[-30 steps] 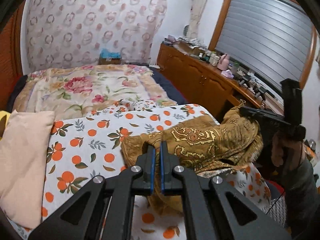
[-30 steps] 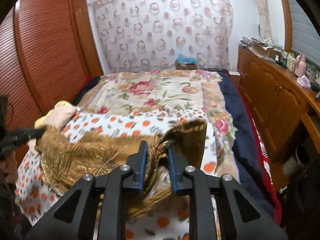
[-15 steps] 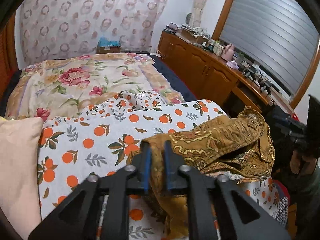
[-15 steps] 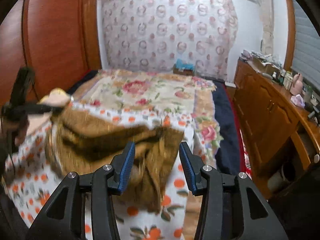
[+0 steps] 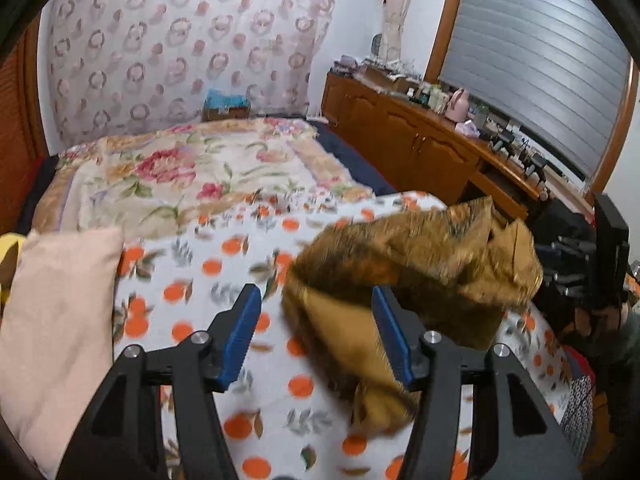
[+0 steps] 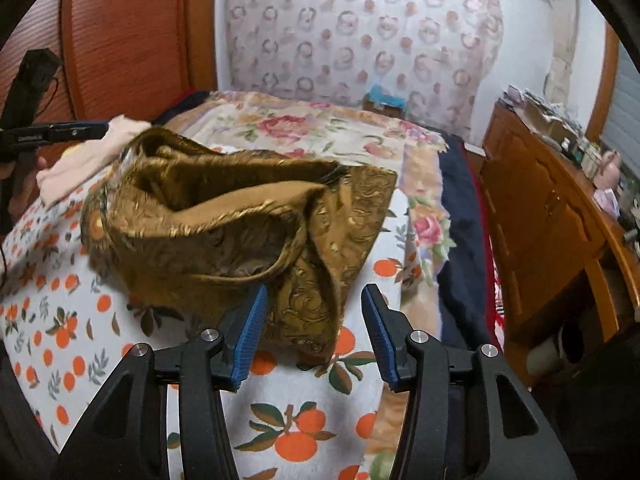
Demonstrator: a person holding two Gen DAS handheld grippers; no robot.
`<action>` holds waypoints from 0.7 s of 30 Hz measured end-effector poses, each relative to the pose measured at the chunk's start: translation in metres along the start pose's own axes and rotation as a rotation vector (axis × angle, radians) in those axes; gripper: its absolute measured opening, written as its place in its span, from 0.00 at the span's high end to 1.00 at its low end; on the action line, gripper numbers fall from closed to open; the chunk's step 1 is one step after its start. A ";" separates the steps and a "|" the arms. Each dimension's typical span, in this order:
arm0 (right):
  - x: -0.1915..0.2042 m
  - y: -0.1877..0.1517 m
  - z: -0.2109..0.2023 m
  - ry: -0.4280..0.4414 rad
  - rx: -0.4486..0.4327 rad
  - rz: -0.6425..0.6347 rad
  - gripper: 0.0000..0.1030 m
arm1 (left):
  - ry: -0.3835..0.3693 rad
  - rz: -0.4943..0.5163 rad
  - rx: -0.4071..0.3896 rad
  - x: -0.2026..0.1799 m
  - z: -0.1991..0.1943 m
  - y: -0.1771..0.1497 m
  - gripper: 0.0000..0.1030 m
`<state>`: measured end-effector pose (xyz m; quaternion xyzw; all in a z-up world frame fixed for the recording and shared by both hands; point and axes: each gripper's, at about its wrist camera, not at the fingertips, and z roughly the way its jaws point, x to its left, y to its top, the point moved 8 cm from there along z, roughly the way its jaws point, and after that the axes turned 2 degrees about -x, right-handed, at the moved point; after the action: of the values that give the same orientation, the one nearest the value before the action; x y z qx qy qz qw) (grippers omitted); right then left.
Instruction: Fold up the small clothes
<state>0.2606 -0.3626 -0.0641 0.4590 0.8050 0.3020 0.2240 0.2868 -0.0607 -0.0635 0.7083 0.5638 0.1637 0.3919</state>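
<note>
Two tools stood apart, blue pads touching nothing: the left tool [image 5: 316,334] and right tool [image 6: 312,332] had just been opening. Between them the gold brocade garment [image 6: 224,224] lay crumpled on the orange-print sheet [image 6: 72,320] covering the bed.

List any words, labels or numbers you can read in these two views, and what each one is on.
Small white lettering on the black bar of the left gripper, seen from the right wrist: too small and blurred to read.
Bottles and boxes on the wooden sideboard: any labels are too small to read.
Brown patterned cloth, orange-print sheet, floral bedspread: patterns only, no text.
</note>
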 end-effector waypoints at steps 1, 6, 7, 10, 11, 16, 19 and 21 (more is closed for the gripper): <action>0.002 0.000 0.003 0.007 0.004 -0.006 0.52 | 0.003 -0.005 0.011 0.001 0.002 -0.006 0.45; 0.006 0.017 0.024 0.034 -0.012 -0.015 0.51 | -0.003 -0.030 0.064 -0.001 0.018 -0.024 0.45; 0.006 0.023 0.028 0.044 -0.023 -0.015 0.51 | -0.014 -0.027 0.063 -0.006 0.020 -0.026 0.45; 0.001 0.046 0.038 0.072 -0.060 0.009 0.52 | -0.041 -0.024 0.072 -0.014 0.030 -0.022 0.45; -0.001 0.052 0.041 0.088 -0.069 0.021 0.53 | -0.046 -0.023 0.078 -0.015 0.034 -0.020 0.45; -0.005 0.070 0.059 0.209 -0.065 0.055 0.94 | -0.026 0.004 0.099 -0.017 0.057 -0.006 0.45; -0.022 0.077 0.063 0.163 -0.087 0.126 0.95 | -0.008 -0.004 0.090 -0.012 0.068 0.005 0.45; -0.044 0.077 0.069 0.111 -0.076 0.252 0.95 | 0.008 -0.013 0.086 -0.006 0.075 0.009 0.45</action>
<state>0.3725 -0.3511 -0.0567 0.5301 0.7401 0.3830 0.1567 0.3412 -0.0943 -0.1036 0.7202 0.5764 0.1395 0.3600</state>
